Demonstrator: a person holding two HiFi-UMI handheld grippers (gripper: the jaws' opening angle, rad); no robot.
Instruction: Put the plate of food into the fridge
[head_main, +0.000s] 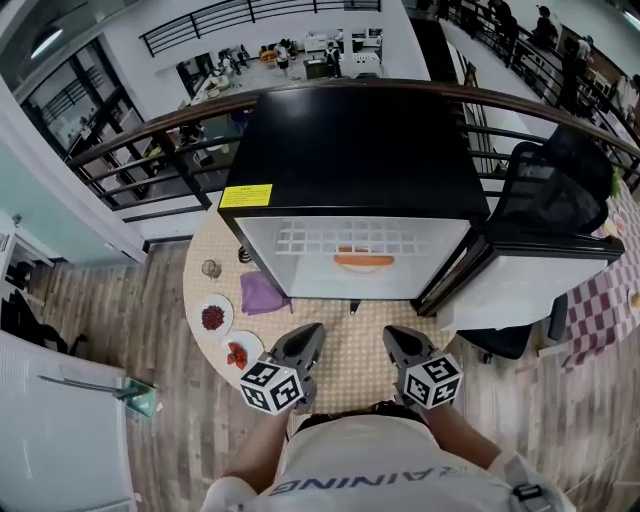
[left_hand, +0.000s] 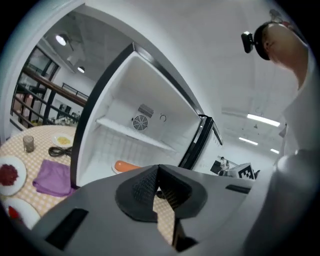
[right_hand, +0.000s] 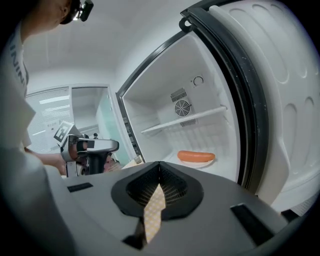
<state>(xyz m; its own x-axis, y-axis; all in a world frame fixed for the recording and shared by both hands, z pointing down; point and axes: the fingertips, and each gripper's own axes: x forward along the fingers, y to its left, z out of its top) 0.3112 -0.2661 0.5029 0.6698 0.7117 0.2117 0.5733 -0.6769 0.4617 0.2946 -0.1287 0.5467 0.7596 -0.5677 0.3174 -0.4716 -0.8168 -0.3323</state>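
The small black-topped fridge (head_main: 350, 150) stands open on the round table, its door (head_main: 530, 270) swung out to the right. On its floor lies a white plate with an orange sausage (head_main: 363, 260), also seen from the left gripper (left_hand: 127, 165) and the right gripper (right_hand: 196, 157). My left gripper (head_main: 308, 332) and right gripper (head_main: 393, 335) hover side by side over the table, in front of the opening and short of the plate. Both point at the fridge. The left gripper (left_hand: 159, 172) is shut on nothing, and so is the right gripper (right_hand: 159, 170).
Left of the fridge on the checked tablecloth (head_main: 350, 370) lie a purple cloth (head_main: 262, 293), two small plates of red food (head_main: 213, 317) (head_main: 237, 353), a glass (head_main: 211, 268) and a black cable. A black chair (head_main: 560, 185) stands behind the open door. A railing runs behind the fridge.
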